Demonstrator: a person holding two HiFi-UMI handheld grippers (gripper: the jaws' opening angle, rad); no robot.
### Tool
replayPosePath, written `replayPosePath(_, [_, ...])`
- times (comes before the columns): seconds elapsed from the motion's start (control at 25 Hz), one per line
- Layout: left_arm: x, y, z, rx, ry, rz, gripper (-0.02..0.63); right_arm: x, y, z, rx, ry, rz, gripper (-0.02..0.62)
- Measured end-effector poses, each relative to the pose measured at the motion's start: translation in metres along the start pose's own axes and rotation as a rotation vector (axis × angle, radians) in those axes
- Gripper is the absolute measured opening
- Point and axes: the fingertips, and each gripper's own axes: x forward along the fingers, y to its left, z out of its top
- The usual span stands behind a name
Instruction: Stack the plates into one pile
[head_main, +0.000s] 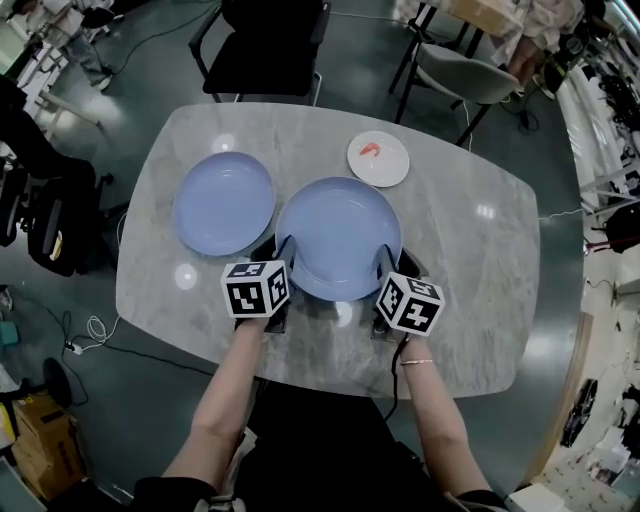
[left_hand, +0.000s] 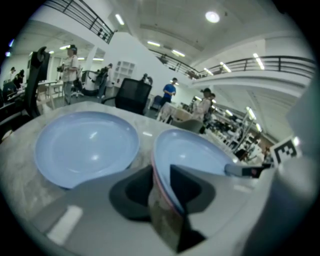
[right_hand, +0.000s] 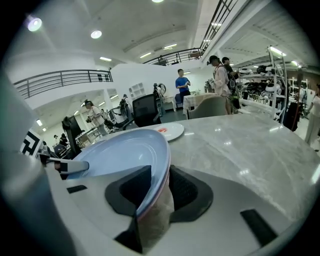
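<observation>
The left claw (head_main: 282, 247) pinches the near-left rim of the middle blue plate (head_main: 338, 235). In the left gripper view the rim runs straight through the gap of the left claw (left_hand: 161, 186), with a dark pad close on each side. The right claw (head_main: 386, 258) pinches the same plate at its near-right rim. In the right gripper view the rim of the plate (right_hand: 125, 152) is likewise held between the pads of the right claw (right_hand: 152, 192).

The plate is round, shallow and pale blue, with a smooth glossy inside and a gently raised rim. Both gripper views show a thin pinkish line along the edge of the rim. It sits over the middle of the grey marbled tabletop (head_main: 470, 270), somewhat toward the near edge. I cannot tell whether it rests there or is raised.

Just beside it, toward the tabletop's left edge, lies a second blue plate (head_main: 224, 203) of the same kind, slightly smaller and apart from the first. A small white plate (head_main: 378, 158) with a red mark on it lies near the far edge.
</observation>
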Motion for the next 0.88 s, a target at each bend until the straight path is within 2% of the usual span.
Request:
replayPosePath(0.28, [-0.044, 0.013, 0.011, -0.050, -0.077, 0.089, 0.104, -0.012, 0.036, 0.022, -0.030, -0.030, 0.129, 0.103])
replayPosePath(0.52, [-0.084, 0.049, 0.029, -0.058, -0.137, 0.176, 0.097, -0.010, 0.089, 0.027, -0.061, -0.031, 0.225, 0.109])
replayPosePath(0.68, [-0.106, 0.078, 0.040, -0.053, -0.161, 0.203, 0.092, -0.007, 0.126, 0.026, -0.070, -0.028, 0.255, 0.113])
replayPosePath(0.88, [-0.118, 0.127, 0.053, -0.057, -0.175, 0.204, 0.089, 0.006, 0.175, 0.027, -0.076, -0.037, 0.250, 0.117])
